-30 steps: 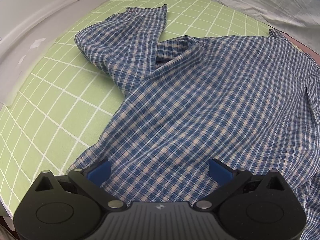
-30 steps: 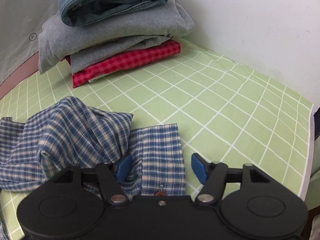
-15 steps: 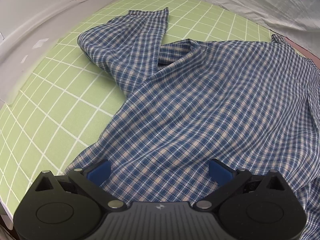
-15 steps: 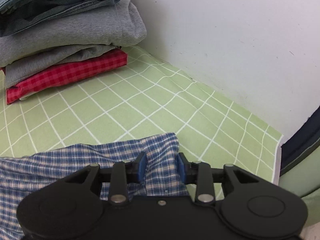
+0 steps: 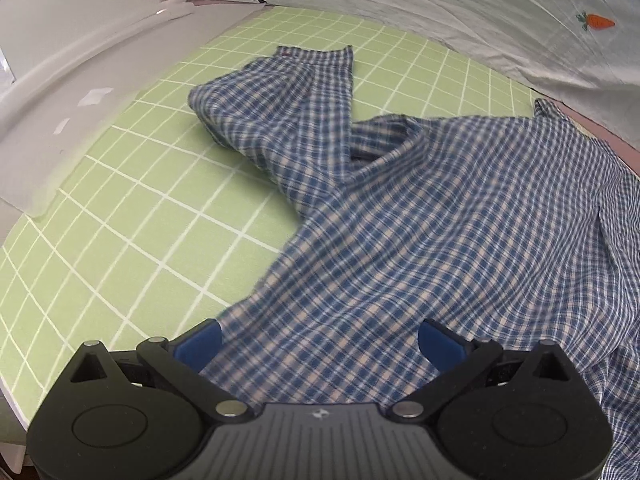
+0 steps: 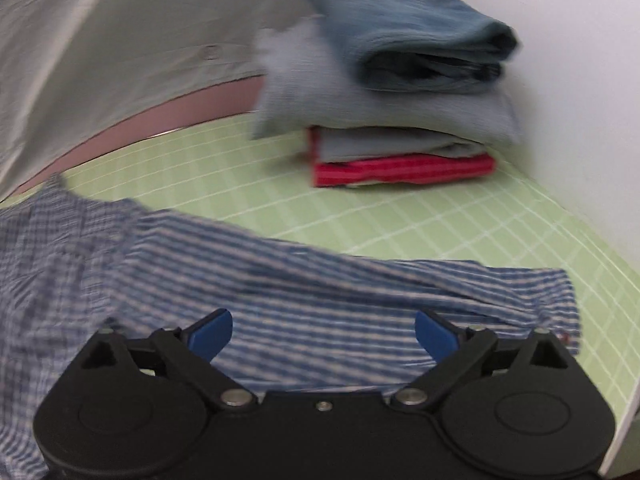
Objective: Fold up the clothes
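We hold both grippers, left gripper [image 5: 319, 338] and right gripper [image 6: 323, 332], spread apart and empty above the checked shirt [image 5: 440, 216], whose sleeve [image 6: 360, 280] lies stretched out flat, ready for folding.

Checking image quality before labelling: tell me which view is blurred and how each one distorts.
Right wrist view: heavy motion blur smears the shirt and clothes stack; left wrist view: mostly sharp, shirt checks slightly soft; both: fisheye bends the mat grid, dark corners.

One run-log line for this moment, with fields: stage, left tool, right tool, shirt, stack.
stage: spreading | left tool: open over hem | right tool: open over sleeve | plaid shirt: unfolded on green mat | folded stack: behind
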Demonstrator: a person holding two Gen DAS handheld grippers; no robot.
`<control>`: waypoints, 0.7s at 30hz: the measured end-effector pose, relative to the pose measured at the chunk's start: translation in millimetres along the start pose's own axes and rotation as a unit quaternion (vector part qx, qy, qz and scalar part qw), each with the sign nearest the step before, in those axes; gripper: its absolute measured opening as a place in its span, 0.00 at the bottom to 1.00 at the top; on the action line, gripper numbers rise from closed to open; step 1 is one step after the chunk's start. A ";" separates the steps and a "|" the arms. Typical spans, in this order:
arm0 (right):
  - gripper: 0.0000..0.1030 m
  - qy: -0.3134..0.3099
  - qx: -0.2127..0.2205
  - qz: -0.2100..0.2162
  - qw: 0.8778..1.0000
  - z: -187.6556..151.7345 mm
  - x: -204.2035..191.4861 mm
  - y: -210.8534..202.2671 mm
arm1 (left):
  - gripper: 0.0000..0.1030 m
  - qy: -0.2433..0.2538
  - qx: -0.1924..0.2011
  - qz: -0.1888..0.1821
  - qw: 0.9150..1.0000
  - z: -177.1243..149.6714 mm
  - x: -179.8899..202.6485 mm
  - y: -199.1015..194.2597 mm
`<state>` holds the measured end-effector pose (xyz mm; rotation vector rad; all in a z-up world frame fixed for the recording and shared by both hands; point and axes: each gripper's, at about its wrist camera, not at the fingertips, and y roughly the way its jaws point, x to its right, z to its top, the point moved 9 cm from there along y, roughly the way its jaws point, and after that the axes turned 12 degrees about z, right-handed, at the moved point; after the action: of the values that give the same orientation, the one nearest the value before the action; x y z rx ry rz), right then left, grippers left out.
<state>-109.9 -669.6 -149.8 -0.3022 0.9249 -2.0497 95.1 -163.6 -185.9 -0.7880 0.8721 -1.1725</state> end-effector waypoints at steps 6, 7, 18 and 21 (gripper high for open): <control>1.00 -0.059 -0.031 0.102 0.993 -19.5 -128.4 15.8 | 1.00 -0.012 0.021 0.000 1.000 27.0 -37.5 -5.2; 1.00 -0.059 -0.039 0.103 0.992 -24.4 -139.2 20.5 | 1.00 -0.011 0.026 -0.001 1.000 33.7 -40.7 -5.2; 1.00 0.018 -0.090 0.029 0.995 -51.6 -151.6 67.5 | 1.00 -0.036 0.048 -0.025 0.998 108.7 -39.5 24.1; 1.00 0.013 -0.085 0.028 0.996 -50.7 -150.3 70.1 | 0.99 -0.022 0.049 -0.031 0.998 128.2 -21.5 39.0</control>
<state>-1.3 -552.6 -217.5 -0.3365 1.1148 -1.9321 222.5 -125.5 -158.5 -0.7631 0.7522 -1.2391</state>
